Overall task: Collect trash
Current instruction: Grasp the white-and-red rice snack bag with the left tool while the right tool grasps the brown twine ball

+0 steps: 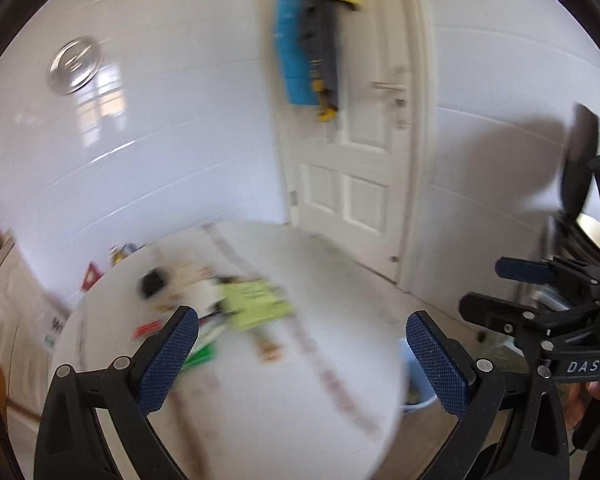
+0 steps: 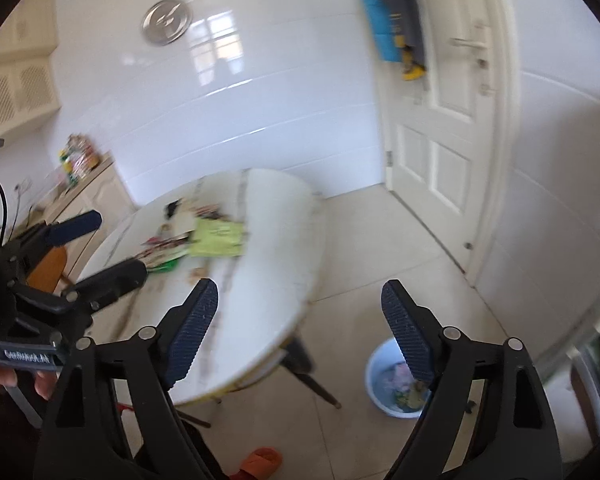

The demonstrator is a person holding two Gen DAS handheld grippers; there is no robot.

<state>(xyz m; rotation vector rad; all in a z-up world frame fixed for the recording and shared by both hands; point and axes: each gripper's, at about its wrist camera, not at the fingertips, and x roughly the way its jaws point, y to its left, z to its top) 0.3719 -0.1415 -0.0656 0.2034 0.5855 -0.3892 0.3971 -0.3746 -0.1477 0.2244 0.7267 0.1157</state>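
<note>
The trash [image 2: 204, 236], wrappers and a green leaflet, is heaped far left on the round bench [image 2: 260, 320]. A bin [image 2: 374, 376] is kept on the floor, right. Both the left hand-held gripper [image 1: 302, 360] and right hand-held gripper [image 2: 298, 332] are spread wide, nothing held, presumably readied for grasping.

Both grippers are black with dark blue pads in a fine cross-hatched texture: the left gripper [image 1: 302, 360] and the right gripper [image 2: 300, 334]. Ahead of the left gripper's fingers lies a white round table [image 1: 340, 280] with faint reddish-brown veining, bearing a lime-green sheet [image 1: 256, 304], something black [image 1: 154, 282] and red and green scraps, blurred. Below the right gripper's right finger sits a pale blue bin [image 2: 380, 376] with what may be pinkish and green litter. Beyond hang blue [image 2: 374, 20] and yellow cloths on a white door [image 2: 448, 140].
</note>
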